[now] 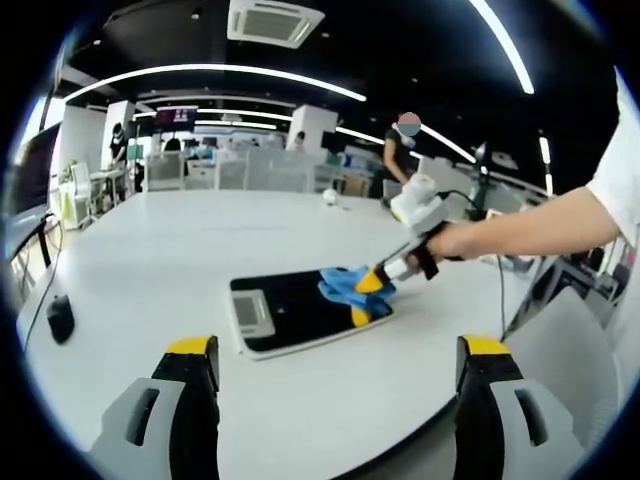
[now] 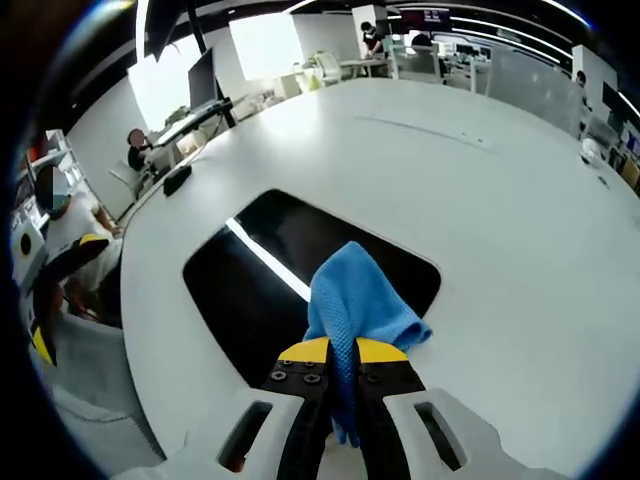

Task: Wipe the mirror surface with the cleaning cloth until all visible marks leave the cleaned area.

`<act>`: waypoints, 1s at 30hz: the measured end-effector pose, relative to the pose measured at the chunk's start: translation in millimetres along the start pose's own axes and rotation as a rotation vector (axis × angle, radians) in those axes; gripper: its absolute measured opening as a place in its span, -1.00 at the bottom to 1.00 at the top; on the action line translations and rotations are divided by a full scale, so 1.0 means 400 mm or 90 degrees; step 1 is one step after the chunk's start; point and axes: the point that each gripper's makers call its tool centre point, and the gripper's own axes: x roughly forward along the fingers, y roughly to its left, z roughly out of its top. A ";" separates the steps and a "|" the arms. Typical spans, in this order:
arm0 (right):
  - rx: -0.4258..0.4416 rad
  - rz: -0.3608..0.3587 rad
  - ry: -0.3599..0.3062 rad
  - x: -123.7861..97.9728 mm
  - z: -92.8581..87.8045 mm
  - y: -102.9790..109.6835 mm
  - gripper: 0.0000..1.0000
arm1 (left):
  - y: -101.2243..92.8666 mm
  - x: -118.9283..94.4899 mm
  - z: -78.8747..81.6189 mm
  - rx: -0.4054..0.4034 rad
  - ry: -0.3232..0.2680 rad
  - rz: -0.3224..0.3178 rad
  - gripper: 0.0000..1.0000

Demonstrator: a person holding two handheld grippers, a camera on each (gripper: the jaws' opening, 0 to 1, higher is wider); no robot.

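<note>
The right gripper (image 2: 342, 352) pinches the blue cloth (image 2: 358, 298) on the near end of the dark mirror (image 2: 240, 280), mid-wipe, and should next rub toward the far end, while the left gripper (image 1: 340, 370) waits spread apart over the white table (image 1: 150, 250) in a big office.

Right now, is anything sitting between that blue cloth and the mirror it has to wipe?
Nothing visible. The crumpled blue cleaning cloth, pinched in the right gripper, already rests on the dark rectangular mirror.
</note>
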 end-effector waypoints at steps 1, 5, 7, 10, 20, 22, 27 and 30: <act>0.000 0.000 0.000 -0.001 -0.001 0.001 -0.95 | 0.000 0.000 -0.001 -0.001 0.001 -0.001 0.98; 0.002 -0.002 0.000 -0.005 -0.004 -0.003 -0.95 | -0.001 0.000 -0.002 -0.001 0.003 -0.001 0.98; 0.001 -0.004 0.001 -0.008 -0.006 -0.008 -0.95 | 0.000 0.000 -0.002 -0.001 0.003 0.000 0.98; 0.004 -0.006 0.000 -0.013 -0.011 -0.007 -0.95 | 0.000 0.000 -0.002 0.000 0.004 0.000 0.98; 0.010 -0.011 -0.003 -0.020 -0.018 -0.019 -0.95 | 0.001 -0.001 -0.003 -0.004 0.005 0.002 0.98; 0.012 -0.012 -0.004 -0.022 -0.020 -0.023 -0.95 | 0.002 -0.001 -0.003 -0.004 0.006 0.003 0.98; 0.013 -0.013 -0.004 -0.024 -0.023 -0.029 -0.95 | 0.002 -0.001 -0.003 -0.006 0.005 0.005 0.98; 0.012 -0.015 -0.003 -0.029 -0.026 -0.026 -0.95 | 0.001 -0.002 -0.003 -0.005 0.005 0.006 0.98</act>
